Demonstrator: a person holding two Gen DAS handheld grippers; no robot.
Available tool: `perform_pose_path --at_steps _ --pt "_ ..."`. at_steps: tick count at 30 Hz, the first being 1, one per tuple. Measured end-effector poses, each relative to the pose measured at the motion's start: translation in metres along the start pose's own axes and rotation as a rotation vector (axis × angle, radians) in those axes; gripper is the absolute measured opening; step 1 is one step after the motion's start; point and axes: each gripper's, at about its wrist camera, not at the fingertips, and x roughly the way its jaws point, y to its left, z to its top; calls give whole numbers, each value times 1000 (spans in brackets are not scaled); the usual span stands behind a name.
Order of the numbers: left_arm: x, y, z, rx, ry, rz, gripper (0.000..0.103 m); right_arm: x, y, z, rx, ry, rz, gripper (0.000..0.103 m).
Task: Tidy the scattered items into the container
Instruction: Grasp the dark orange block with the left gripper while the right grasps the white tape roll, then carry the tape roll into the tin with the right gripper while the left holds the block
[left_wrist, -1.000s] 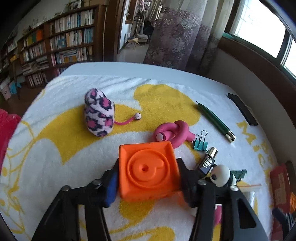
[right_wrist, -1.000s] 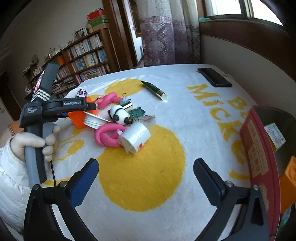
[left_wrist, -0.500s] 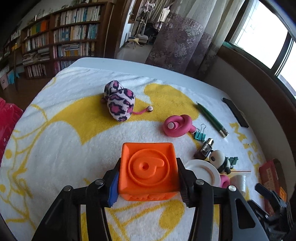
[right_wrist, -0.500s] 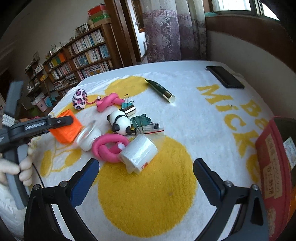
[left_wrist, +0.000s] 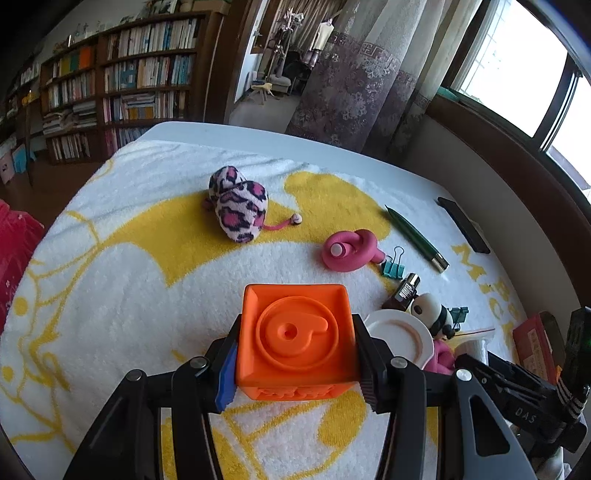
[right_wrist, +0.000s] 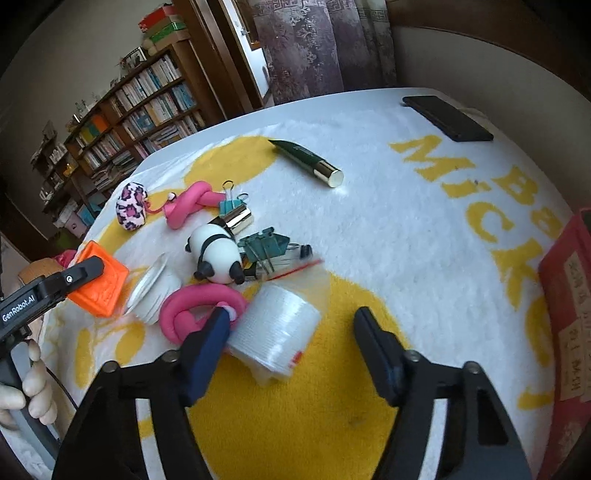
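Left gripper (left_wrist: 295, 369) clamped on the orange cube (left_wrist: 295, 339) — mine to carry to the red box (right_wrist: 565, 314) at the towel's right edge. Right gripper (right_wrist: 291, 332) is wide open, holding nothing, straddling the clear tape roll (right_wrist: 277, 332): roll sits between the fingers, off-centre, about touching the left one, its axis running roughly along the fingers. Right arm is nearer the box — I'd centre first, then close.
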Motion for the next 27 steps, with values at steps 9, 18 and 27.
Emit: perform_pose_path --at_steps 9,18,27 --pt "-4 -9 -4 27 -2 -15 54 -22 -3 -11 13 -39 -22 41" --pt "-16 -26 -7 57 -20 -32 54 -68 -4 -27 -7 -130 -46 40" --pt "-26 -63 -17 109 -11 -84 54 -124 -41 -46 68 -227 -93 40"
